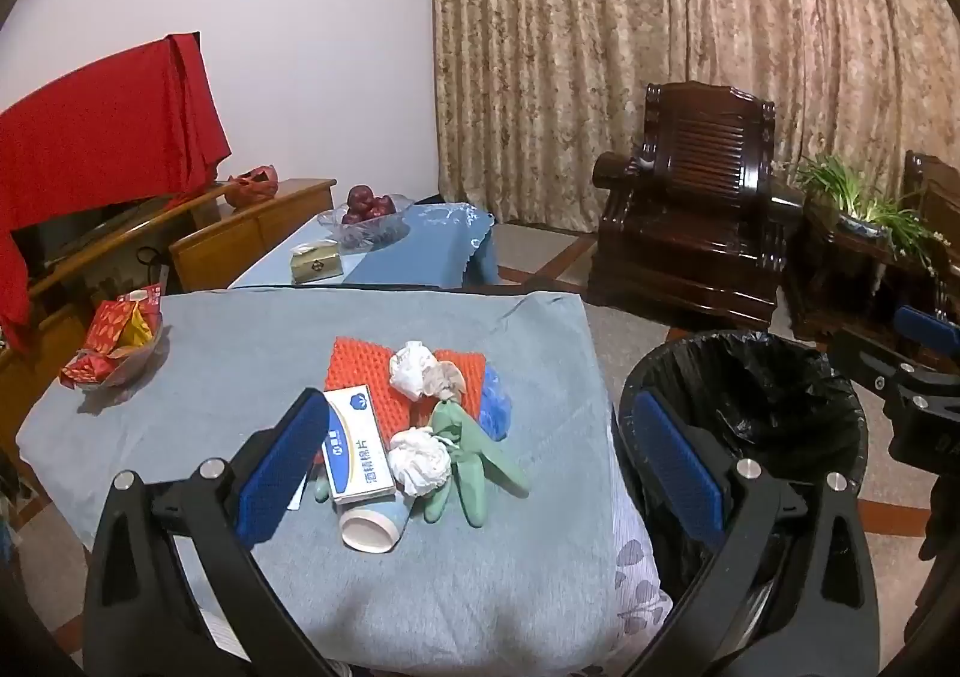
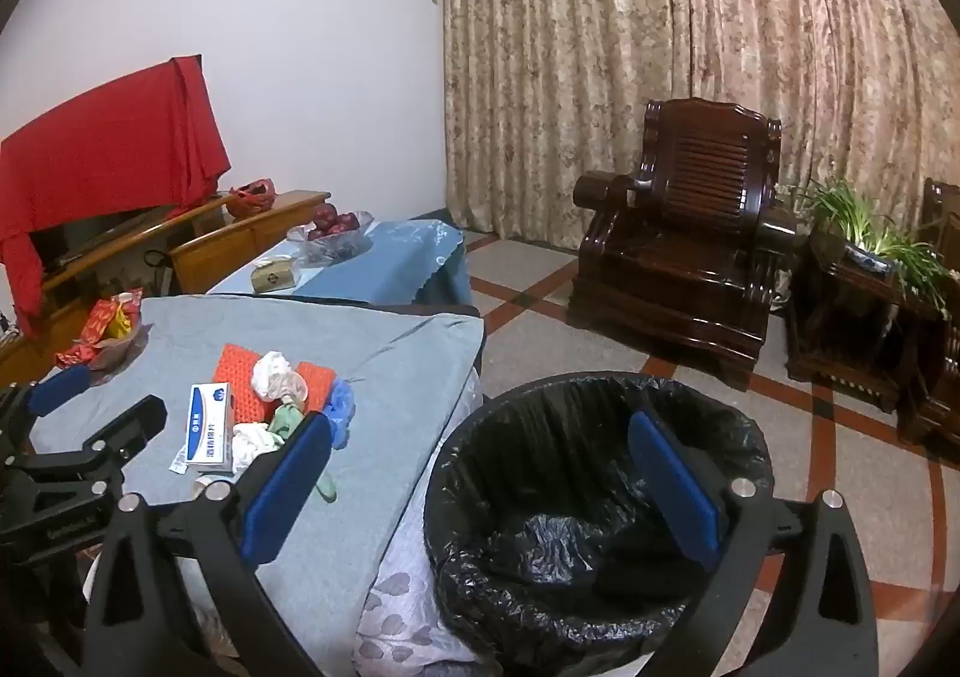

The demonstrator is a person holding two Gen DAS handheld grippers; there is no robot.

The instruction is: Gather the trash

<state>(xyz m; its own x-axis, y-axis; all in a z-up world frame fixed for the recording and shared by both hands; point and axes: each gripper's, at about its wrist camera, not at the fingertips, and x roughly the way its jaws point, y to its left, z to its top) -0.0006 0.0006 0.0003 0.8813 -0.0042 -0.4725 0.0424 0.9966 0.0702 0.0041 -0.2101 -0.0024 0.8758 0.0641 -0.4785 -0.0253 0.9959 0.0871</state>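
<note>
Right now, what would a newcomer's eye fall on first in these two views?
A heap of trash on the grey-covered table: a white box, crumpled tissues, a green glove and a tipped paper cup. Beside the table stands a black-lined bin, with nothing visible in it. Both grippers hang open, holding nothing.

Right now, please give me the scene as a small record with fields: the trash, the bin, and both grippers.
surface: table with grey cloth
trash pile: white box, crumpled tissues, green glove, paper cup on its side, orange mat underneath
bin: black-lined trash bin, on the floor beside the table, no trash visible inside
left gripper: open, holds nothing, facing the pile
right gripper: open, holds nothing, over the bin's edge
task progress: nothing collected yet
</note>
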